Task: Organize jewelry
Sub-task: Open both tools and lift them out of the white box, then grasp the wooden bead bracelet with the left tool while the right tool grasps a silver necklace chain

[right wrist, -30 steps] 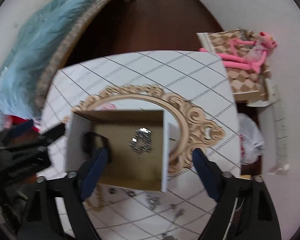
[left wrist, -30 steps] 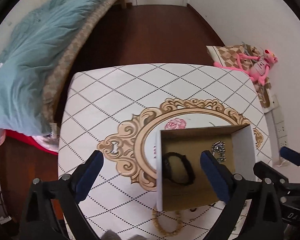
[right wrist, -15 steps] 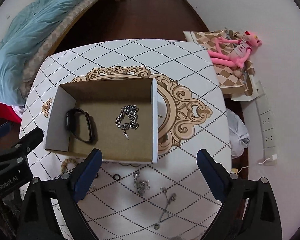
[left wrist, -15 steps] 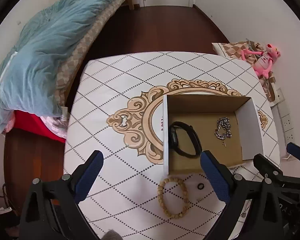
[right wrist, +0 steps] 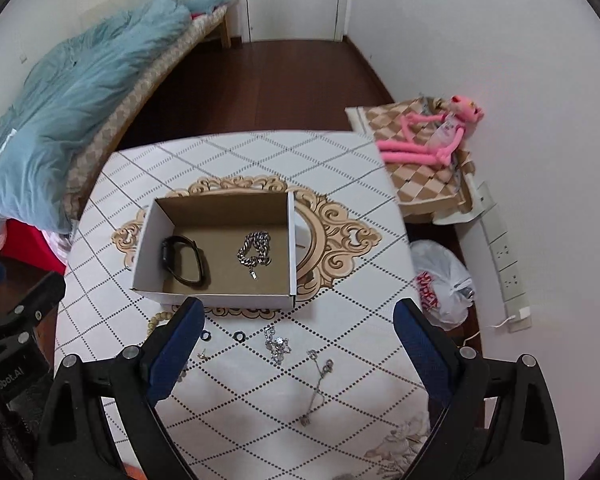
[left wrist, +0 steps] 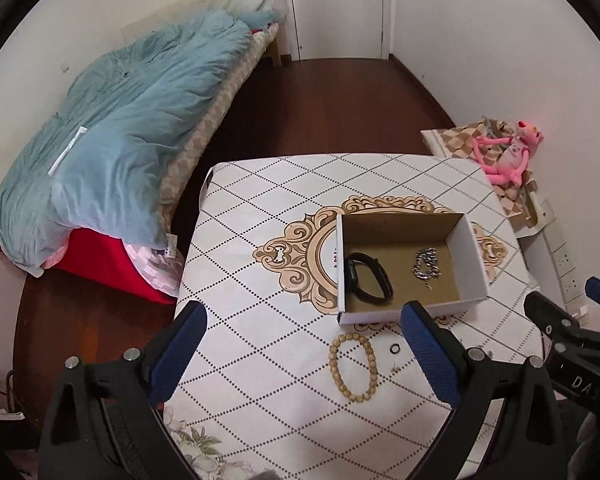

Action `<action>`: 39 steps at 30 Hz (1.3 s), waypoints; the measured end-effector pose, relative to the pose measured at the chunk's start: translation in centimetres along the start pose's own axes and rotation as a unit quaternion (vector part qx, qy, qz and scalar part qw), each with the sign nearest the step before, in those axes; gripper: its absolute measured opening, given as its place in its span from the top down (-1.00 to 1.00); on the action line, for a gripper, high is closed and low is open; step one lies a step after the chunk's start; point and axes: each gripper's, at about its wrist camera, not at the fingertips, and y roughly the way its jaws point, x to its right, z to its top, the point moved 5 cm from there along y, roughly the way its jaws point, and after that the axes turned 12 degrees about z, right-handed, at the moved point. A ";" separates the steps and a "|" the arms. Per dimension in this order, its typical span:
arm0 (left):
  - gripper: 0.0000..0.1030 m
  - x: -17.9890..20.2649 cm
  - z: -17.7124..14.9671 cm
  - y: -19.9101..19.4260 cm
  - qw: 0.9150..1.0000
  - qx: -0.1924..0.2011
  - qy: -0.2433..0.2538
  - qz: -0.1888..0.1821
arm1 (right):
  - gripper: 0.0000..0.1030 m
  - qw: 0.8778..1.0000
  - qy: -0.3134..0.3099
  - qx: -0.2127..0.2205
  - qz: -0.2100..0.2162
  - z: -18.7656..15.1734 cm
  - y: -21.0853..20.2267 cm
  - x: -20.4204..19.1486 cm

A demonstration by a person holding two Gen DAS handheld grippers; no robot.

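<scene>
Both tools hang above the near edge of the table (left wrist: 260,208), each with its blue pads spread wide and nothing between them. The left tool (left wrist: 300,344) looks down almost straight onto the wooden bead bracelet (left wrist: 353,367), which lies just ahead of it and a little toward its right pad, its oval running away from the tool toward the cardboard box (left wrist: 476,256). A small black ring (left wrist: 396,348) sits just right of the beads.

The right tool (right wrist: 296,350) has the loose silver pieces between its pads: a crumpled silver chain (right wrist: 277,344) and a thin necklace (right wrist: 318,384) stretched lengthwise toward it, with two more black rings (right wrist: 240,336) to the left.

The box, farther ahead, holds a black wristband (right wrist: 182,260) and a heavy chain bracelet (right wrist: 255,250). I judge the beads belong to the left tool.

The tablecloth is white with a diamond grid; a bed (left wrist: 112,120) stands to the left, and a pink plush toy (right wrist: 428,136) is by the right wall.
</scene>
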 end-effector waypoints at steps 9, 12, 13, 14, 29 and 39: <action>-0.92 -1.1 -1.3 -3.9 1.000 0.021 -0.006 -0.013 | -0.88 0.999 -0.004 0.031 0.009 -1.5 -4.7 -1.3; -0.92 -1.6 -1.6 -4.3 1.000 0.022 -0.013 -0.014 | -0.88 0.999 0.001 0.034 0.018 -2.2 -5.3 -1.6; -0.92 -1.8 -1.8 -4.2 1.000 0.021 -0.018 -0.013 | -0.88 0.999 0.005 0.034 0.021 -2.5 -5.3 -1.5; -0.92 -1.9 -2.0 -4.0 1.000 0.020 -0.021 -0.010 | -0.88 0.999 0.009 0.033 0.024 -2.9 -5.2 -1.4; -0.92 0.6 -8.9 6.1 0.997 -0.076 0.009 0.014 | -0.74 0.988 0.146 -0.054 0.025 -12.0 4.9 6.8; -0.92 1.2 -12.8 10.0 0.992 -0.119 0.029 0.020 | 0.12 0.991 0.124 -0.057 0.006 -16.7 9.9 5.3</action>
